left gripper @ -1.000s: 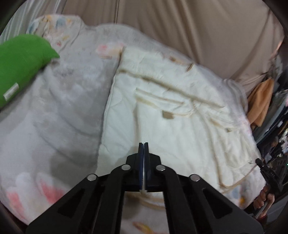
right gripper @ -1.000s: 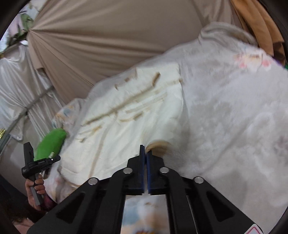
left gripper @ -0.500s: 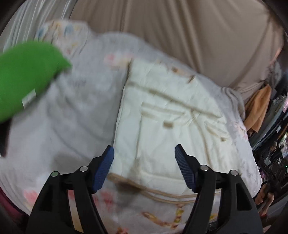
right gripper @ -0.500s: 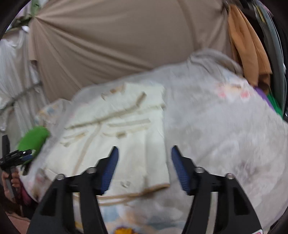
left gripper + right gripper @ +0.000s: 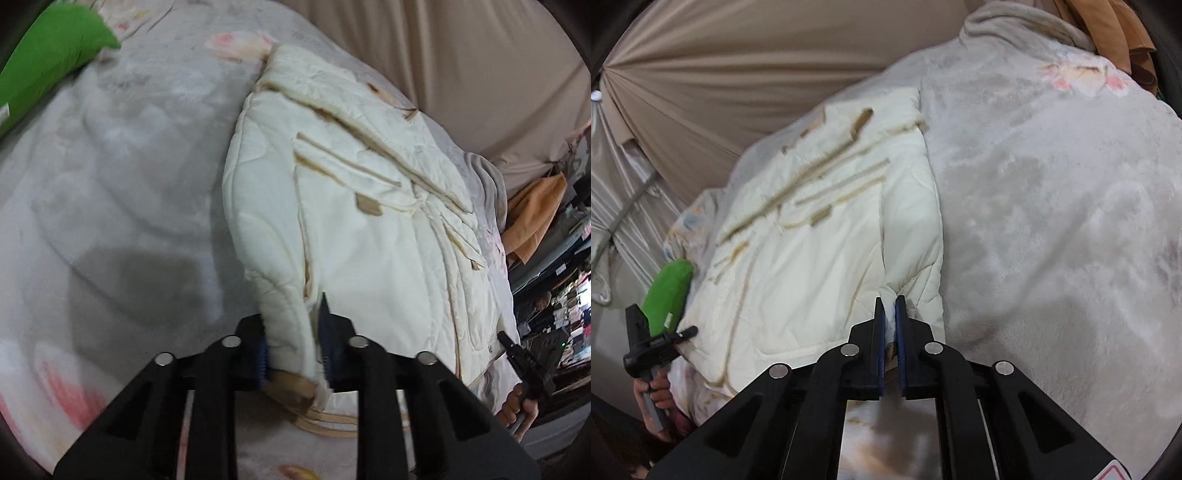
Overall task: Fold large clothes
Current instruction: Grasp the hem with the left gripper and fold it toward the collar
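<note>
A large cream quilted garment (image 5: 369, 229) with tan trim lies spread on a grey fleece blanket (image 5: 110, 192). My left gripper (image 5: 293, 332) is shut on the garment's near left hem corner, and a thick fold of cloth fills the jaws. My right gripper (image 5: 890, 325) is shut on the near right hem corner of the same garment (image 5: 820, 258). Both corners are lifted a little off the blanket (image 5: 1052, 221).
A green cushion (image 5: 48, 62) lies at the blanket's far left; it also shows in the right wrist view (image 5: 666, 295). Beige curtains (image 5: 738, 74) hang behind the bed. Orange cloth (image 5: 532, 218) and cluttered shelves stand at the right.
Both grippers opened half a second ago, moved down onto the garment's near hem, and have closed on its two corners.
</note>
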`<state>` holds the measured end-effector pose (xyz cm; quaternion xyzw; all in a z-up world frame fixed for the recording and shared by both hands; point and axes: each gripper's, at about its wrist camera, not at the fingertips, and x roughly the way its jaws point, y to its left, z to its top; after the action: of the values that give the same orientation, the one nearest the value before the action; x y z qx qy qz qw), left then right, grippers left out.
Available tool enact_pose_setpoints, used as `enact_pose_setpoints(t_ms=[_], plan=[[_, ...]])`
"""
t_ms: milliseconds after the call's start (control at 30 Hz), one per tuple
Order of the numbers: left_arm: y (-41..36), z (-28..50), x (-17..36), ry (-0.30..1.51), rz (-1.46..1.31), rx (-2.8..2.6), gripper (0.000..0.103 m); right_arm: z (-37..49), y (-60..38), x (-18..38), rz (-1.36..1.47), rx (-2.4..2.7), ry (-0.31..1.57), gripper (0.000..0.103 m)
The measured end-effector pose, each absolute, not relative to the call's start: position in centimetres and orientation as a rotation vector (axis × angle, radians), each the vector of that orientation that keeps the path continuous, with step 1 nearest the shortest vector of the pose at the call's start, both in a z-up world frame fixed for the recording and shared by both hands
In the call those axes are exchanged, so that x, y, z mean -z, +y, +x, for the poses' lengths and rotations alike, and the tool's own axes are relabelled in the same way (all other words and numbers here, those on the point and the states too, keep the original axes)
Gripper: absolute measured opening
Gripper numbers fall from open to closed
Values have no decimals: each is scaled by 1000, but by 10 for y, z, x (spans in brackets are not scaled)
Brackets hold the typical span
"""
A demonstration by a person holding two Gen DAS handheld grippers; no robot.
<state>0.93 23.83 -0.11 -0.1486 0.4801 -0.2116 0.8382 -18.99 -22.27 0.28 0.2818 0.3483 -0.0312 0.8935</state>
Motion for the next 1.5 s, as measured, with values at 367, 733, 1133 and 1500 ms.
enact_pose_setpoints(t_ms=[367, 733, 1133, 1500], plan=[[268, -99, -146, 649, -400, 669, 12, -307, -212, -132, 506, -68, 253, 4], [182, 75, -122, 794, -210, 430, 15, -133, -268, -133, 420, 85, 351, 4], [203, 161, -78, 877, -484, 412, 45, -63, -329, -92, 513, 182, 396, 57], [189, 165, -94, 817, -242, 412, 97, -51, -308, -42, 454, 149, 652, 72]])
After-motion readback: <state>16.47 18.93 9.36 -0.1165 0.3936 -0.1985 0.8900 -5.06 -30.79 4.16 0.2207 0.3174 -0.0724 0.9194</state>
